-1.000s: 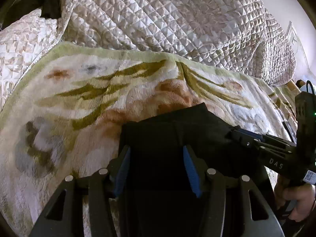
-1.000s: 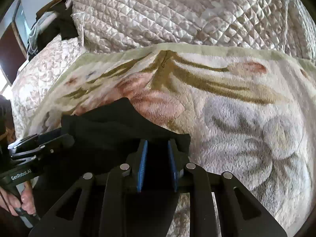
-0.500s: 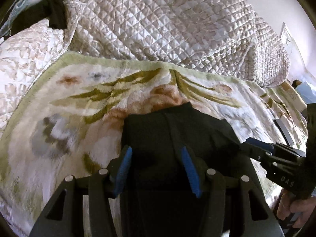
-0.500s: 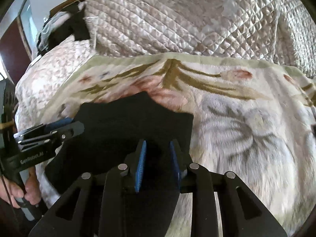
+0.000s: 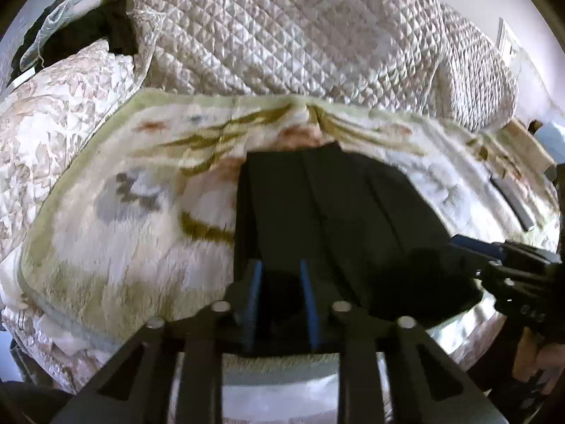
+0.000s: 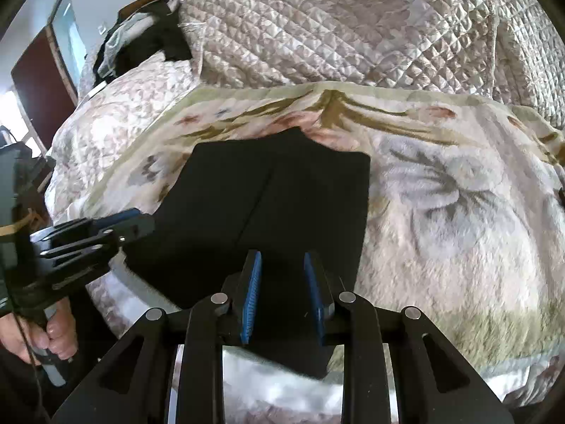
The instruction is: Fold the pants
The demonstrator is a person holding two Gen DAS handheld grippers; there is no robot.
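Since a second ago we have drawn both grippers back, and the left gripper (image 5: 279, 296) has narrowed. Black pants (image 6: 275, 190) lie on the floral blanket (image 6: 459, 219) of the bed, long axis running away ahead of us. Left and right gripper (image 6: 282, 293) each straddle the near edge; grip uncertain.

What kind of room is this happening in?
Most likely a bedroom. Black pants lie on a plush flowered blanket spread over a bed, a bulky quilted comforter is heaped behind it, and a dark door shows at the left.
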